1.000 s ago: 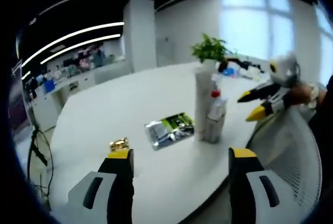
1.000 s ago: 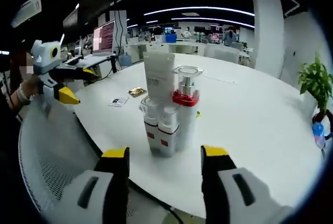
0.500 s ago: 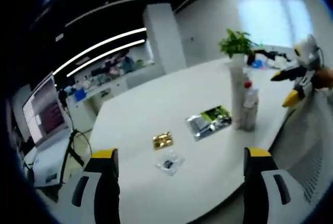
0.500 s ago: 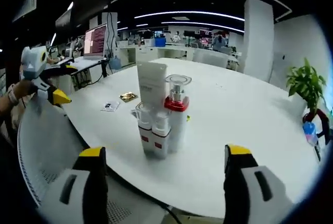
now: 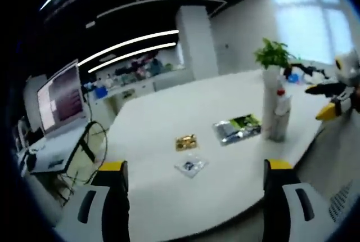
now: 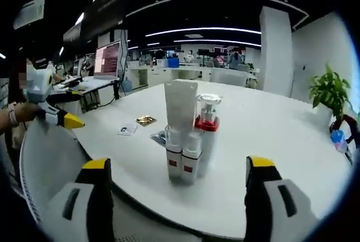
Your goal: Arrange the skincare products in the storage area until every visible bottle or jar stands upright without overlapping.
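Note:
A tight cluster of skincare products stands upright near the front edge of the white table: a tall white tube, a clear pump bottle with a red collar and two small white bottles with red labels. My right gripper is open, its jaws wide apart in front of the cluster with nothing between them. In the left gripper view the same cluster stands at the right. My left gripper is open and empty, back from the table.
A silver-green sachet, a gold packet and a small clear packet lie flat on the table. A potted plant stands at the far side. Mesh chair backs sit close to the table's edge. Desks with monitors fill the background.
Both cameras have drawn back from the table. The left view has swung left, so the cluster now sits further right. The products have not moved. Both grippers stay open.

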A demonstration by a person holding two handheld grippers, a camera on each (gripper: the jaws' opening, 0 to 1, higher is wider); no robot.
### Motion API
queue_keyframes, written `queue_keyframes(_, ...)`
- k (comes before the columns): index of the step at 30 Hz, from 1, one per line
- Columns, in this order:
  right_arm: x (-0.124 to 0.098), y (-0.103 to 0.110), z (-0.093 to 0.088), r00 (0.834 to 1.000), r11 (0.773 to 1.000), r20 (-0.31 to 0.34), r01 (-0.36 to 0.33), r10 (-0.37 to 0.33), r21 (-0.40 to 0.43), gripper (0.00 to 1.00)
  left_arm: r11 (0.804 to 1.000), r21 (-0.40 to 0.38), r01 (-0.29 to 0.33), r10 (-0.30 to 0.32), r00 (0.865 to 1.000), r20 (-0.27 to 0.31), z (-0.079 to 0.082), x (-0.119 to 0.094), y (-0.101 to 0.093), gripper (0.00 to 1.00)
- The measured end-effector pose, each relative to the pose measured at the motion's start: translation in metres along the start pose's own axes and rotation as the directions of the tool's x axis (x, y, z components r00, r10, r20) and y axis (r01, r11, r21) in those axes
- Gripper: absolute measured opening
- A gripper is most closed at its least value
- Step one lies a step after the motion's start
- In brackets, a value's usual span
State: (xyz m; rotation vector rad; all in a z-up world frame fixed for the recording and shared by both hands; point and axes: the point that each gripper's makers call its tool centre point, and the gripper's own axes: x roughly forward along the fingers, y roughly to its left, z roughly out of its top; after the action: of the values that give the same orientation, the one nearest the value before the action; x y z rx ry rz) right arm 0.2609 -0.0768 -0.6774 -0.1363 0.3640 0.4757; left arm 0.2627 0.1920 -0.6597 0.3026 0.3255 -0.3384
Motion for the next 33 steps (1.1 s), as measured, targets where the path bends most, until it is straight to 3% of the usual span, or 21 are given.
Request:
queue_keyframes(2,0.006,-0.002,-0.011,1.000,1.000,-0.031,0.003,-0.002,0.023,0.99,1.000,-0.012,0.008,-0.008,1.000,0.019,0.001,0.006,-0.008,0.97)
queue_keyframes(3,0.005,-0.003,-0.019,0.996,0.999,-0.090,0.003,0.002,0.052,0.99,1.000,0.015,-0.003,0.003,1.000,-0.011,-0.004,0.007,-0.007,0.97)
queue_keyframes(4,0.006,-0.005,-0.014,0.997,0.999,-0.073,0.011,-0.009,0.030,0.99,0.998,0.057,-0.032,0.036,0.998,-0.060,-0.011,0.004,-0.001,0.97)
queue_keyframes(7,0.002,-0.004,-0.002,1.000,1.000,0.004,0.025,-0.025,-0.008,0.99,0.999,0.025,-0.027,0.028,0.998,-0.051,-0.012,0.005,0.000,0.97)
queue_keyframes(10,0.002,-0.004,-0.006,1.000,1.000,-0.013,0.015,-0.014,0.021,0.99,0.999,0.025,-0.023,0.024,0.998,-0.061,-0.013,0.005,0.000,0.97)
queue_keyframes(21,0.003,0.002,-0.008,0.999,1.000,-0.029,-0.018,0.018,0.004,0.99,0.999,0.039,-0.026,0.030,0.993,-0.117,-0.023,0.005,0.002,0.97)
queue_keyframes(26,0.005,0.002,-0.009,0.999,1.000,-0.040,-0.023,0.023,0.010,0.98,0.999,0.028,-0.021,0.023,0.996,-0.084,-0.018,0.005,0.002,0.97)
queue_keyframes(33,0.006,0.000,-0.007,0.999,1.000,-0.033,-0.010,0.010,0.009,0.97,0.998,0.023,-0.064,0.065,0.997,-0.036,-0.011,0.004,0.012,0.97)
